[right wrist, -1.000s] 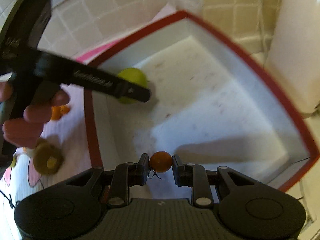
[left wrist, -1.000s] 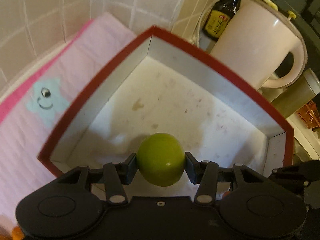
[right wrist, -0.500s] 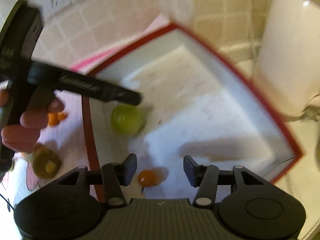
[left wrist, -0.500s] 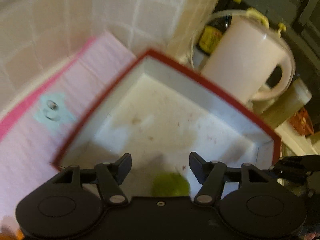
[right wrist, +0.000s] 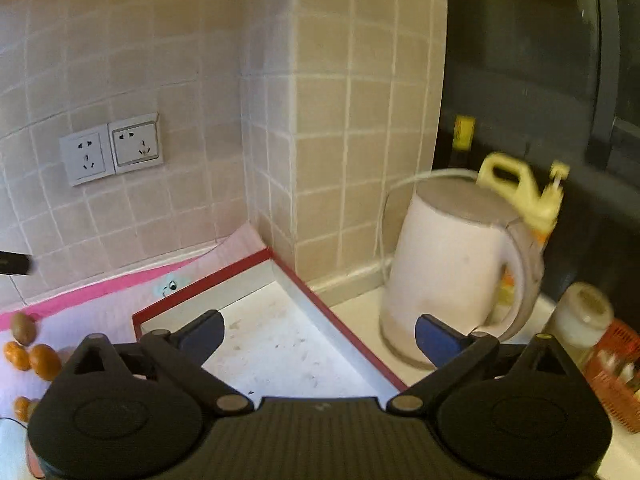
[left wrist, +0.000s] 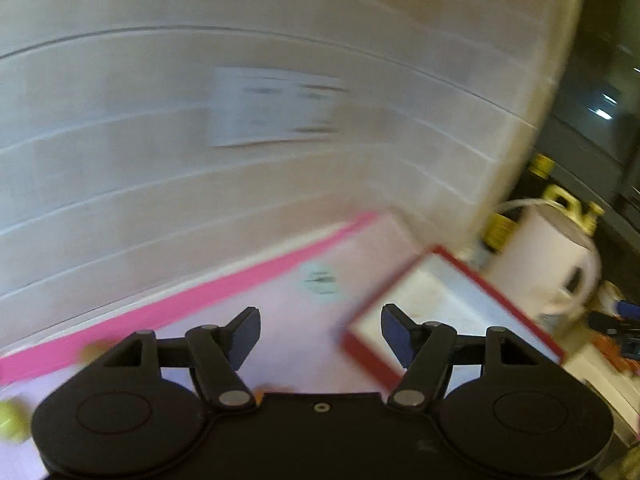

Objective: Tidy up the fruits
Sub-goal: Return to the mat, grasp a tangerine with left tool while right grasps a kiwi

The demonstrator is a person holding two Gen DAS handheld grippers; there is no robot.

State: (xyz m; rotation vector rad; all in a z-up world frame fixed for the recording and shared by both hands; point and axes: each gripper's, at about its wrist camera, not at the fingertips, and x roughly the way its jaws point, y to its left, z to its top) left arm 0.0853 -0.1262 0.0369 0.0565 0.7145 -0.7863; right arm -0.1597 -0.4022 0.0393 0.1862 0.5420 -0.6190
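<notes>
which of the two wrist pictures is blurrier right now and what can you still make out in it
Left wrist view: heavy motion smear; tiles streak, only the pink mat, red-rimmed box and kettle stay readable. Right wrist view: mostly sharp, fisheye-bent wall, sockets crisp.

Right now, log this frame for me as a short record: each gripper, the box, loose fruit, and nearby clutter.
left gripper: jaws open, have just been opening, nothing between them
right gripper: jaws wide open, have just been opening, nothing between them
red-rimmed box: on the counter in the tiled corner; visible part of floor bare
loose fruit: orange fruits and a brown one on the pink mat, left of the box
clutter: white kettle right of the box
</notes>
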